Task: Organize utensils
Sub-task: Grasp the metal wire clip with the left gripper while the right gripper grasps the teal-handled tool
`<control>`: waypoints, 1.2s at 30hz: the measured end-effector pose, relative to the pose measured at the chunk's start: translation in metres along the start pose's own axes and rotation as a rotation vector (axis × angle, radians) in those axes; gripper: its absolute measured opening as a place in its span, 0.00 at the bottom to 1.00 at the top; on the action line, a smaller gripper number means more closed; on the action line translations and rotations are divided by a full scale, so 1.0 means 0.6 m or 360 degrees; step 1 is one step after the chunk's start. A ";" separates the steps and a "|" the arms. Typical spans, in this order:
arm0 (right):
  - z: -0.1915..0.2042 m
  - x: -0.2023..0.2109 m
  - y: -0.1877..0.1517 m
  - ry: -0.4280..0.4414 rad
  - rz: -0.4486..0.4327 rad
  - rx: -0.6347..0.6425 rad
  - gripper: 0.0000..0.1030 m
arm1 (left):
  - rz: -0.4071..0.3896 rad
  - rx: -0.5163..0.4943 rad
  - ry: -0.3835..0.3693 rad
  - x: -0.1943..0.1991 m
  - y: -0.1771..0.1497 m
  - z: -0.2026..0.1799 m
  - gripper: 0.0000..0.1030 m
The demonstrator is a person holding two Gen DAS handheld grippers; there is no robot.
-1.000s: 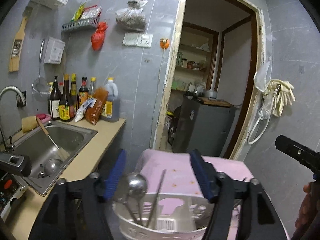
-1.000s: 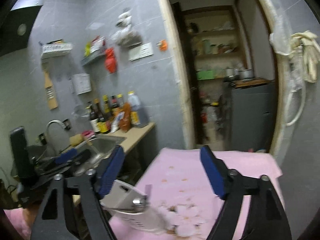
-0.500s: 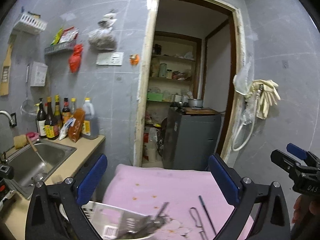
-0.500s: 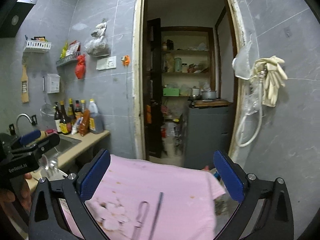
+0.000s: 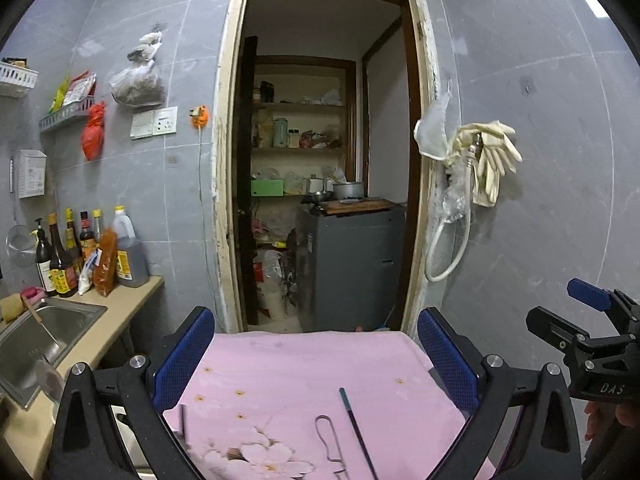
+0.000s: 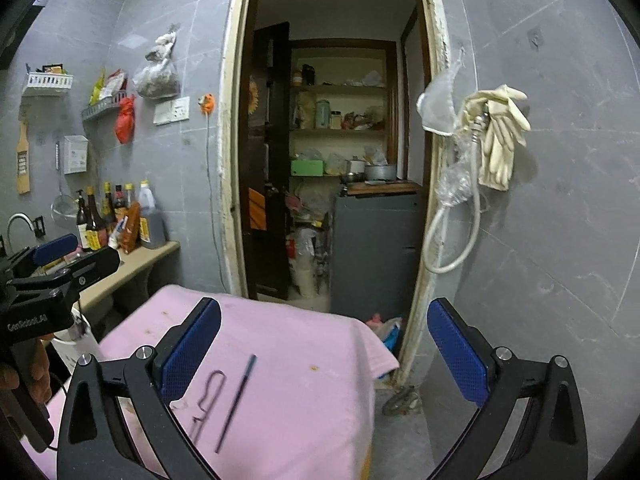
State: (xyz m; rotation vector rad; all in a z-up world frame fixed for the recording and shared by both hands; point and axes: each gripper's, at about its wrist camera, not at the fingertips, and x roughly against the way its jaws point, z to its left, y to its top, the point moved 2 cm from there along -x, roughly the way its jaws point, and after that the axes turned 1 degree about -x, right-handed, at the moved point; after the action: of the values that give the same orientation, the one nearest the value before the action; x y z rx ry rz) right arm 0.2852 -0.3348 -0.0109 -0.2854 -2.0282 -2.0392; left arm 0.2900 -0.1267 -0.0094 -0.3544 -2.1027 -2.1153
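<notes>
A dark chopstick [image 5: 357, 432] and a wire-loop utensil handle [image 5: 329, 442] lie side by side on the pink flowered cloth [image 5: 304, 364]; both also show in the right wrist view, the chopstick [image 6: 236, 400] right of the wire handle [image 6: 208, 402]. Another thin utensil [image 5: 183, 420] stands at the cloth's left. My left gripper [image 5: 316, 344] is open and empty above the cloth. My right gripper [image 6: 324, 336] is open and empty over the cloth's right edge. A white utensil basket [image 6: 76, 342] peeks at the left.
A steel sink [image 5: 36, 340] and counter with sauce bottles [image 5: 80, 256] lie left. An open doorway [image 5: 320, 184] with a grey cabinet [image 5: 348, 264] is ahead. Gloves and a hose [image 5: 476, 164] hang on the right wall. Floor lies beyond the cloth's right edge [image 6: 400, 432].
Both grippers rose and swung right, away from the white basket of utensils, which has slid out of the left view. The chopstick and wire handle came into view.
</notes>
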 end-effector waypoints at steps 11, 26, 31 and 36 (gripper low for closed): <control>-0.044 -0.071 -0.074 -0.0024 0.0202 -0.0029 0.98 | 0.0271 0.0017 0.0057 -0.082 -0.064 -0.046 0.99; -0.025 -0.179 -0.192 0.0146 0.0481 -0.0139 0.98 | 0.0727 0.0053 -0.0026 -0.202 -0.168 -0.035 0.69; 0.004 -0.211 -0.212 0.0231 0.0548 -0.0125 0.93 | 0.0863 0.0074 -0.0069 -0.229 -0.212 -0.013 0.66; 0.035 -0.250 -0.229 0.0350 0.0639 -0.0091 0.75 | 0.0911 0.0075 -0.0085 -0.239 -0.237 0.007 0.65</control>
State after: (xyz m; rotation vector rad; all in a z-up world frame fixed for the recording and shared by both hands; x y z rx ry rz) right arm 0.3840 -0.3081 -0.1879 -0.4208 -1.6304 -1.7930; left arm 0.3910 -0.1302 -0.1840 -0.8908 -1.7832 -1.7295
